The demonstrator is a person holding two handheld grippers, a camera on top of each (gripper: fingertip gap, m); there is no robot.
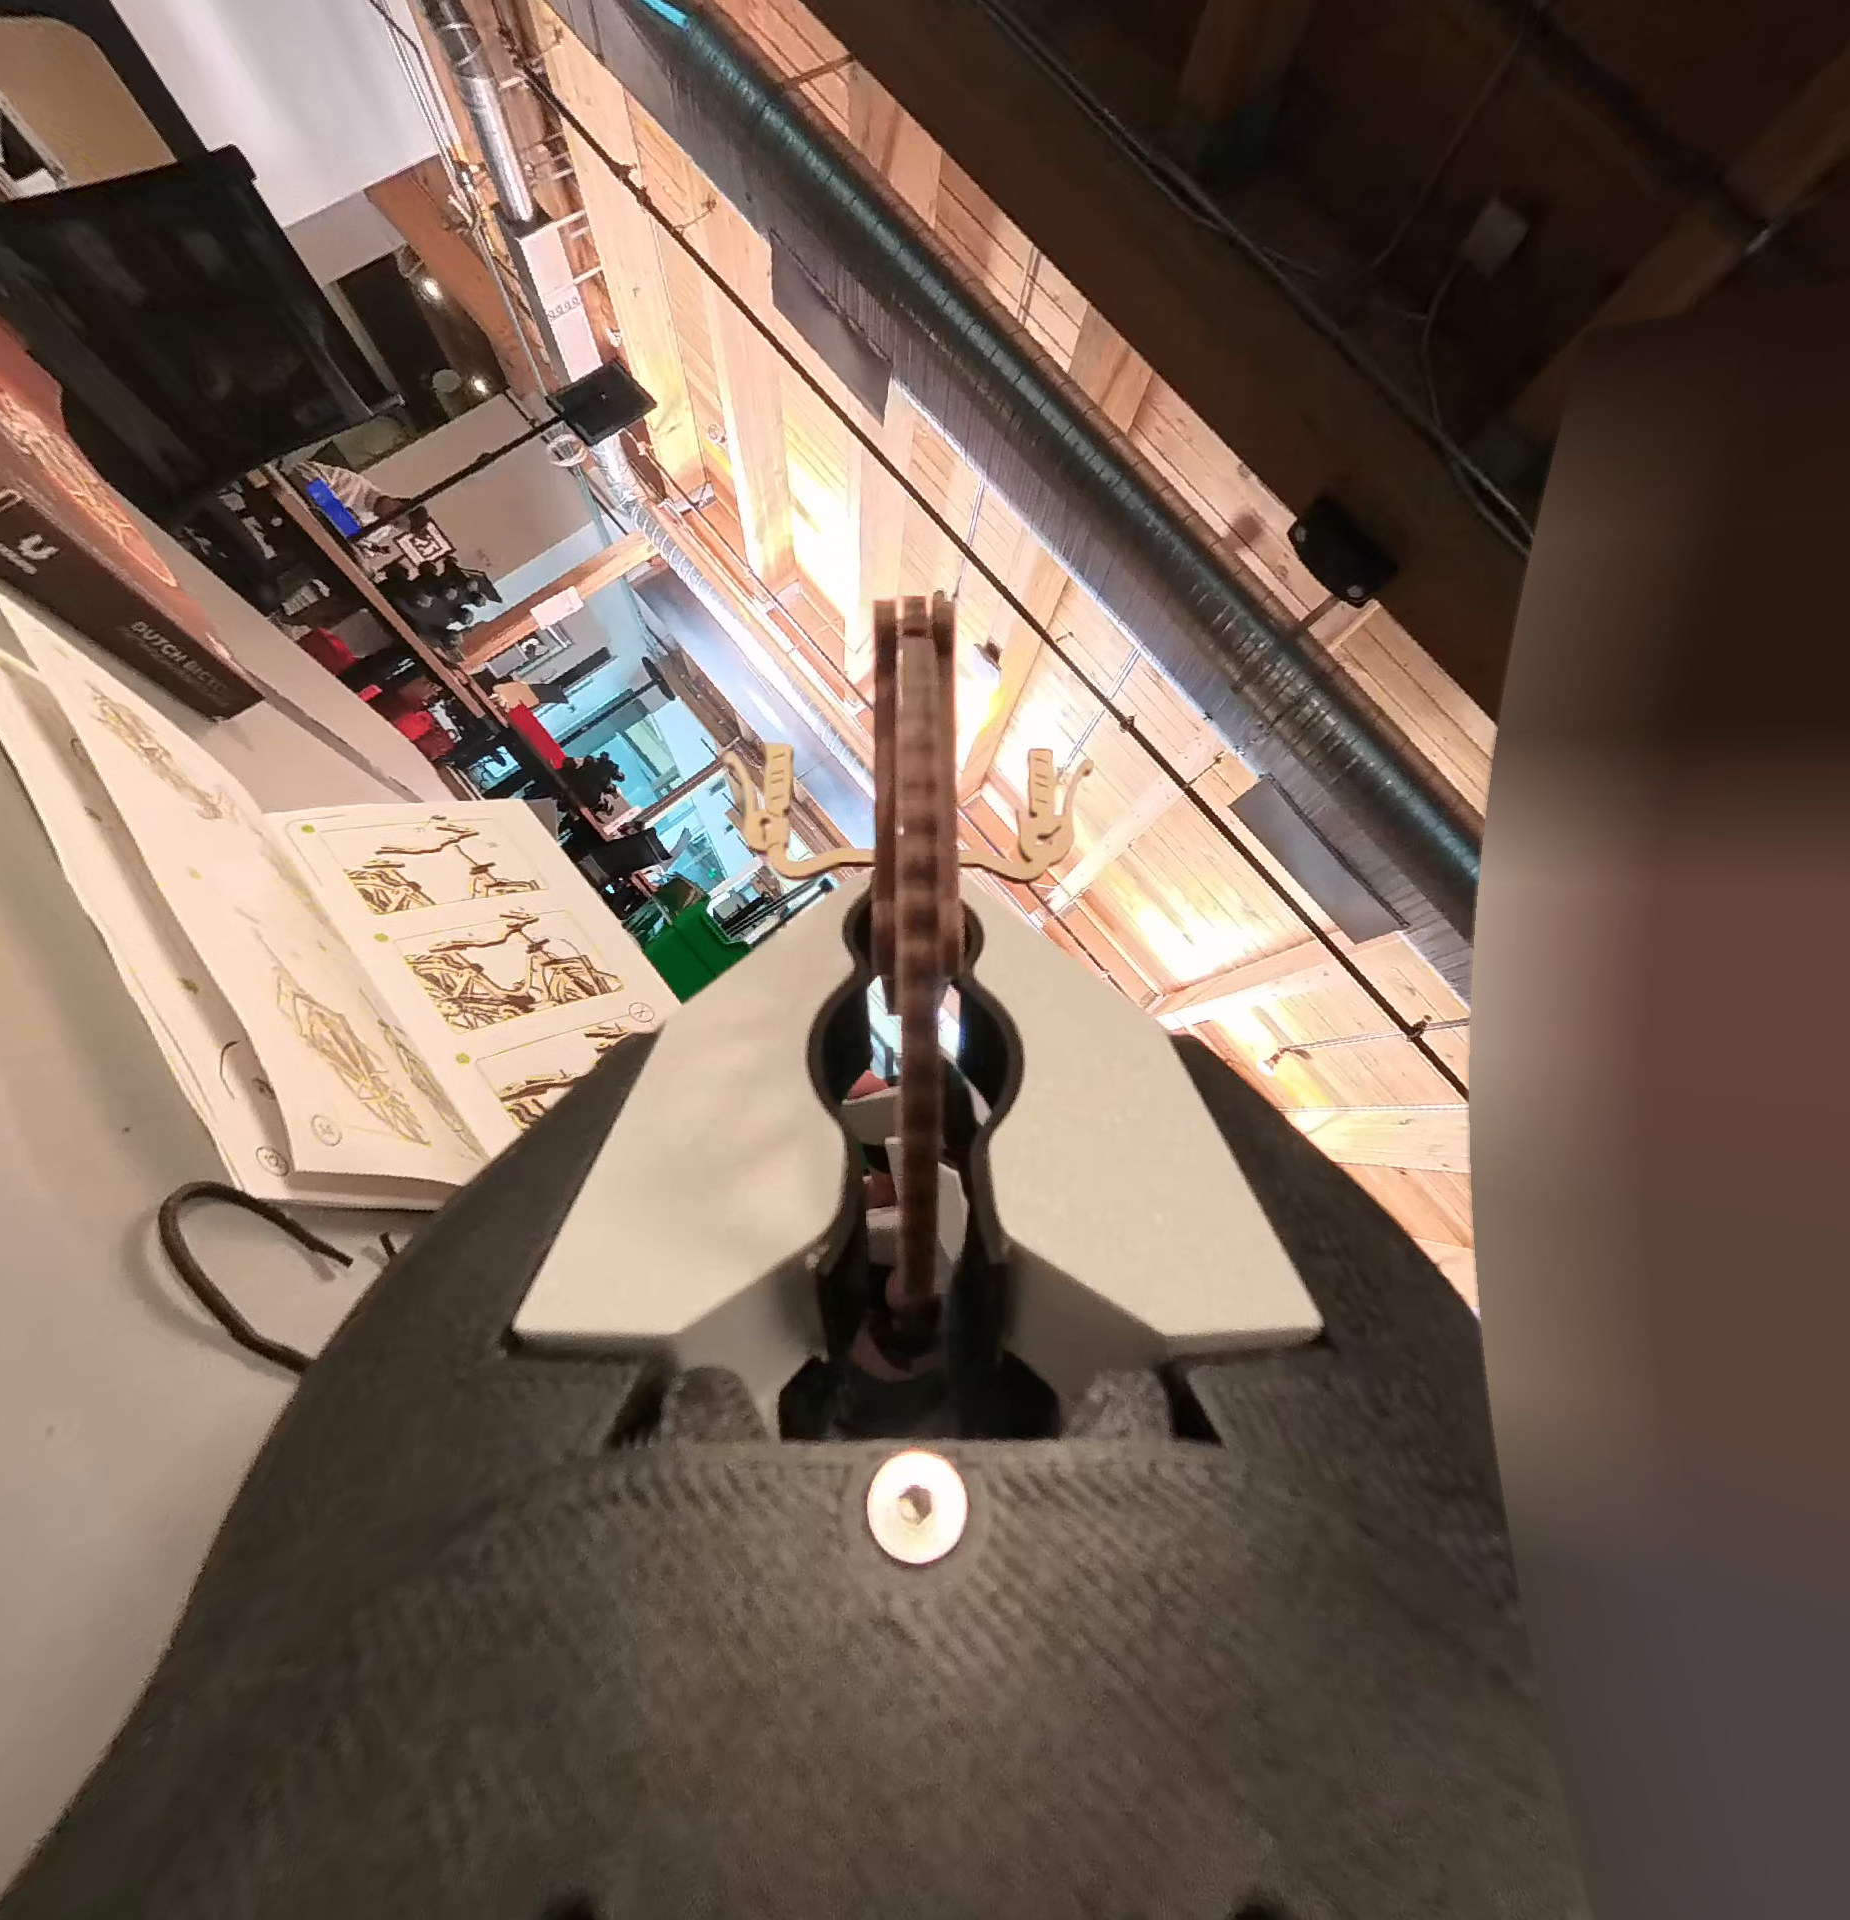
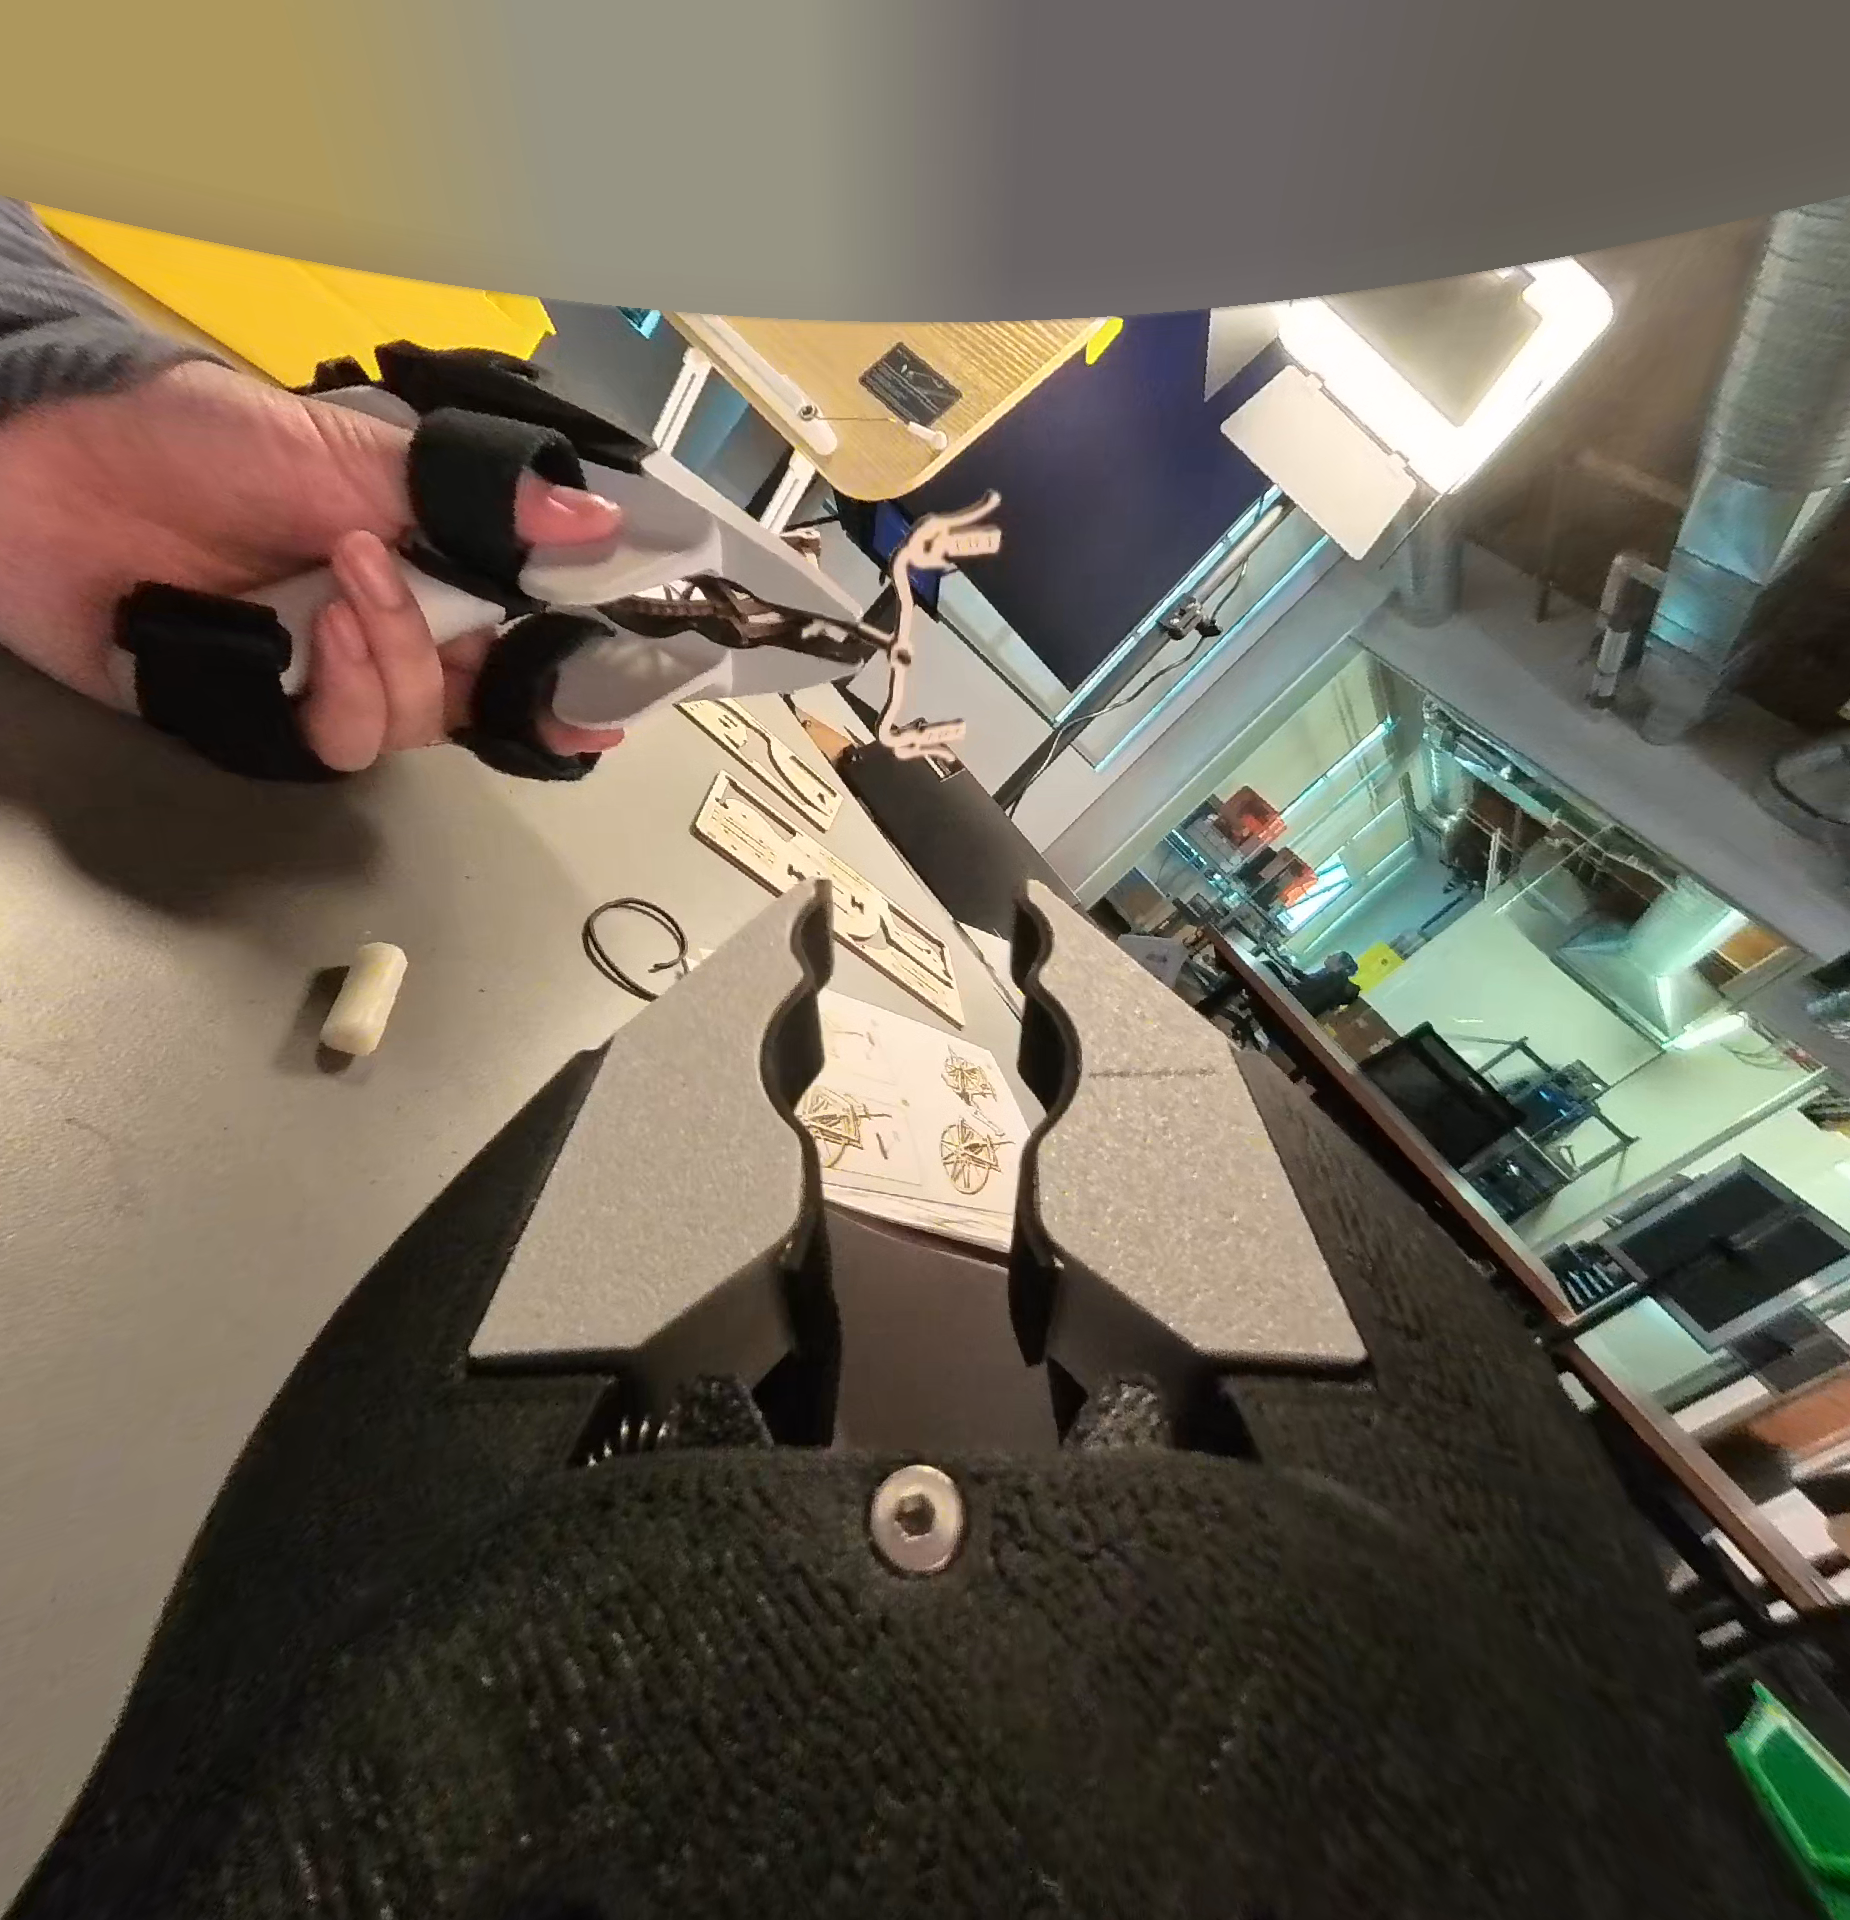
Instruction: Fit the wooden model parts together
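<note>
My left gripper (image 1: 913,914) is shut on a wooden bicycle model (image 1: 913,790), held edge-on and tilted up off the table. Its pale handlebars (image 1: 1040,821) stick out to both sides past the fingertips. In the right wrist view the same left gripper (image 2: 848,634), held by a hand (image 2: 225,540), shows at upper left with the model (image 2: 734,618) and its handlebars (image 2: 916,623) between its fingers. My right gripper (image 2: 921,914) is open and empty, low over the table and apart from the model.
An open instruction booklet (image 1: 381,956) lies on the grey table (image 2: 173,1039), also seen between my right fingers (image 2: 921,1132). Wooden part sheets (image 2: 796,842), a black cord loop (image 2: 635,940), a small white cylinder (image 2: 365,992) and a dark product box (image 1: 79,520) lie around.
</note>
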